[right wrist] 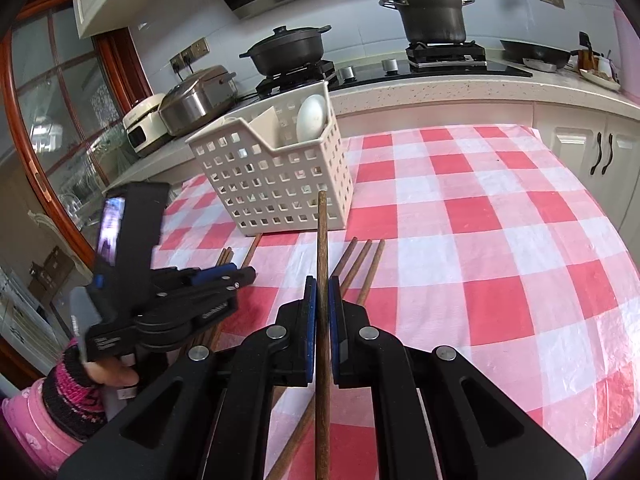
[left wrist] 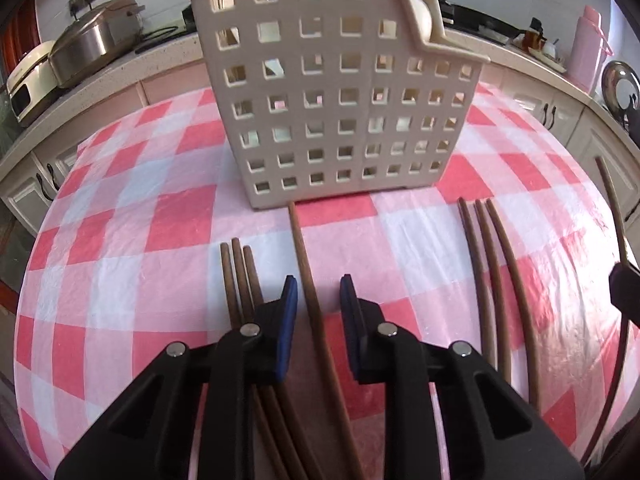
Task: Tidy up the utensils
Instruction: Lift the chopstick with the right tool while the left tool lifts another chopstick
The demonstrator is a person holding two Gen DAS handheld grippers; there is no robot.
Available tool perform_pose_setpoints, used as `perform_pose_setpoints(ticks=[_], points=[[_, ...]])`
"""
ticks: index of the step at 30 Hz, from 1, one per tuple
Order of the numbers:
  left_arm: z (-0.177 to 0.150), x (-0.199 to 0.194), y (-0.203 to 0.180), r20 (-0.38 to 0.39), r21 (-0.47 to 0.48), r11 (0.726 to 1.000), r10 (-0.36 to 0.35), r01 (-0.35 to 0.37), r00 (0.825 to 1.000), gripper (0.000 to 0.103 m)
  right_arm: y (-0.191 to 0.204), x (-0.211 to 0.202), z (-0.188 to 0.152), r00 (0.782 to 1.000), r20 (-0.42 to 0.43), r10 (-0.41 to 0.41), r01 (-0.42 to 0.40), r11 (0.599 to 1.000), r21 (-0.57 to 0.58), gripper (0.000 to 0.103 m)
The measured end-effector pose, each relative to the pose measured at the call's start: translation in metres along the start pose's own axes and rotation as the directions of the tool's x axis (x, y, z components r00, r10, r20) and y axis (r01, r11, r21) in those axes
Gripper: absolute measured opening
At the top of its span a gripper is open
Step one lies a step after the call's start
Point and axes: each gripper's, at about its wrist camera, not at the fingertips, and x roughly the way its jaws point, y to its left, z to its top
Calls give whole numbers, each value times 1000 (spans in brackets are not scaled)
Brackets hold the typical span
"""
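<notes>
1. The job in hand looks like gathering the loose brown chopsticks off the checked tablecloth [right wrist: 500, 216] and dropping them into the white perforated basket [left wrist: 336, 92]. It is only partly done, by my reading, as many sticks are on the cloth.

2. The right gripper [right wrist: 322, 312] has its blue pads pressed together on one chopstick [right wrist: 322, 240]. That stick is lifted off the cloth and its far tip points toward the basket's near wall.

3. The left gripper [left wrist: 318, 304] is low over the table with a single chopstick [left wrist: 310, 280] lying between its jaws. The jaws are narrowed around the stick, but a gap shows on either side, so the pads do not seem to press it yet.

4. A trio of chopsticks [left wrist: 238, 280] lies just beside the left gripper's outer finger, partly under it. Another three chopsticks [left wrist: 492, 264] lie well off on the other side.

5. The basket stands upright just beyond the far end of the single stick, with a white spoon-like piece [right wrist: 312, 118] already in it.

6. Next, I judge, the left jaws need to finish pinching their stick without catching the neighbouring trio. The right hand needs to raise its stick above the basket's rim and tip it downward into a compartment.
</notes>
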Motion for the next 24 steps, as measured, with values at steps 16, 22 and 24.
perform_pose_setpoints(ticks=[16,22,24], points=[[-18,-37,-6,93,26,998,-65,63,994,7,1,-7,-5,1000,12,-7,6,1000,19,6],[-21,-86,5,210,-5,992,-119,122,970,7,14,-19,-3,999,49,-10,9,1000,5,6],[-22,-103,9,249,-8,990,-132,138,960,7,19,-25,0,998,67,-10,10,1000,-4,6]])
